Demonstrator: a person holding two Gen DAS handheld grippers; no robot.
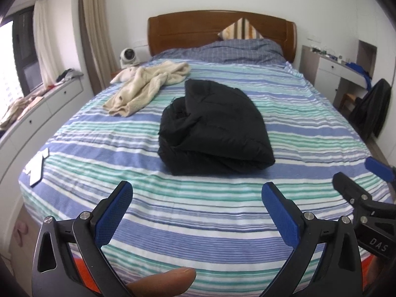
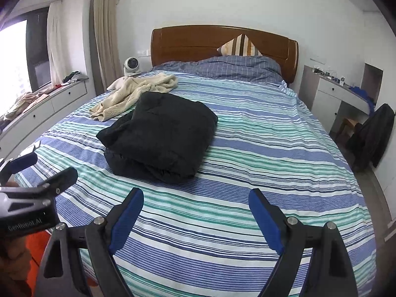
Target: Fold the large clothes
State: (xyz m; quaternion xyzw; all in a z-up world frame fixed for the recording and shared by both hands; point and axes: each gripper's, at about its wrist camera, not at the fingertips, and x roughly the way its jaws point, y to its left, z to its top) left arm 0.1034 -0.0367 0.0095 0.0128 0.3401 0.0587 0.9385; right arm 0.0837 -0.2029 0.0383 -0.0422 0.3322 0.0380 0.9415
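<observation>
The black padded garment, folded into a thick bundle (image 1: 215, 128), lies at the centre of the left wrist frame on our blue, green and white striped bedsheet (image 1: 198, 210), apart from the cream fleece garment (image 1: 148, 84) crumpled at upper left. Our left gripper (image 1: 196, 196) and right gripper (image 2: 195, 204) both gape wide and empty over bare sheet at the lower edge. We read "DAS" on one gripper body and a blurred "AI" on the other.

We've got both wrist cams at the foot of the bed (image 1: 222, 222), angled down toward the headboard (image 2: 222, 42), sharing the black bundle (image 1: 212, 128).
</observation>
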